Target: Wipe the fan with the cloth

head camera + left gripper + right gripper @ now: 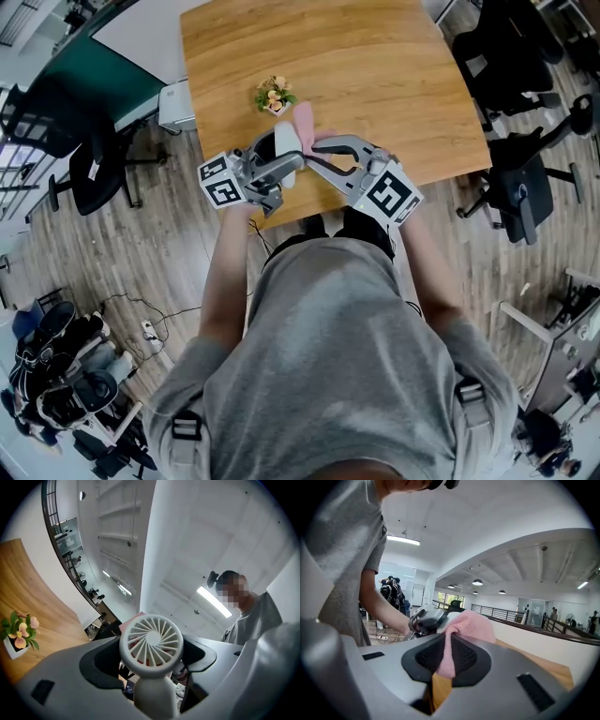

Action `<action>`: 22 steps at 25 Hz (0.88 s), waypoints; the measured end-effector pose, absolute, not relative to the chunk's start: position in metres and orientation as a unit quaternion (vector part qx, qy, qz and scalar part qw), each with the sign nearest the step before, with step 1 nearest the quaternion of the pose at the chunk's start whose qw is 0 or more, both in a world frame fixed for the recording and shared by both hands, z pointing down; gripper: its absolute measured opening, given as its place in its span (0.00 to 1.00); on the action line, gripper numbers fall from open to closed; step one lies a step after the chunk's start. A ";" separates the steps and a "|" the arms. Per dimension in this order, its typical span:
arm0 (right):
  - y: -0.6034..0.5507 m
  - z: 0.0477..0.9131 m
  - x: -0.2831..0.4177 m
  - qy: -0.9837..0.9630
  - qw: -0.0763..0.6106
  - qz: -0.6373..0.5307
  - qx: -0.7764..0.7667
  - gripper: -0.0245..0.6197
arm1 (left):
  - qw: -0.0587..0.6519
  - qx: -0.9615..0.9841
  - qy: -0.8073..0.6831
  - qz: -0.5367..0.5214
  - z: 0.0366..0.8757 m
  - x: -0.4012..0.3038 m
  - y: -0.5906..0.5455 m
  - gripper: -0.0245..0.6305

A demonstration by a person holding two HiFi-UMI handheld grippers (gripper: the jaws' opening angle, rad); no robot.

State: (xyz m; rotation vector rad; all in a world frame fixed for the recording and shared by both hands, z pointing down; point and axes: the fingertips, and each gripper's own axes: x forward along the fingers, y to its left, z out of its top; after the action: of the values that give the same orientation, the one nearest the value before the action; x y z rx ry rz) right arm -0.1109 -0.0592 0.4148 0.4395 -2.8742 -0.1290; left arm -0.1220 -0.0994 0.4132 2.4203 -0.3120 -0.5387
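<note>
L gripper (284,161) clamped on fan (153,686); R gripper (449,660) clamped on cloth (471,625). Fan kept steady, grille (151,641) wiped lightly.

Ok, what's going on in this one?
A person stands at a wooden table with a gripper in each hand. The left gripper is shut on the stem of a small white fan, held up off the table. The right gripper is shut on a pink cloth, which is close by the fan's head. Pink shows through the grille, but contact is hard to confirm. A small flower pot sits on the table.
</note>
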 end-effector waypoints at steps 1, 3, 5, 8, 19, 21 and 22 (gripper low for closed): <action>-0.060 0.410 -0.110 -0.983 0.101 -0.032 0.150 0.10 | 0.321 0.916 -0.112 -0.214 0.411 -0.121 -0.099 0.63; -0.062 0.399 -0.107 -0.986 0.069 -0.005 0.155 0.10 | 0.332 0.909 -0.100 -0.231 0.406 -0.120 -0.098 0.63; -0.067 0.390 -0.102 -0.986 0.048 0.015 0.160 0.10 | 0.341 0.904 -0.087 -0.243 0.402 -0.117 -0.097 0.63; -0.077 0.382 -0.093 -0.985 0.039 0.022 0.169 0.10 | 0.350 0.899 -0.070 -0.254 0.398 -0.109 -0.094 0.63; -0.093 0.397 -0.067 -0.989 0.075 -0.010 0.127 0.10 | 0.350 0.887 -0.068 -0.293 0.372 -0.082 -0.106 0.63; -0.093 0.395 -0.063 -0.991 0.066 0.002 0.117 0.10 | 0.345 0.889 -0.078 -0.292 0.371 -0.077 -0.111 0.63; -0.093 0.394 -0.062 -0.992 0.062 0.009 0.111 0.10 | 0.343 0.889 -0.084 -0.292 0.371 -0.076 -0.114 0.63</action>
State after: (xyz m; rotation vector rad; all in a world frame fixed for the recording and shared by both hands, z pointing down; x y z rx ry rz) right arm -0.0621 -0.0925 0.3936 0.3347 -2.9998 0.0281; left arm -0.0758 -0.1139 0.3708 2.3102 -0.2191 -0.7598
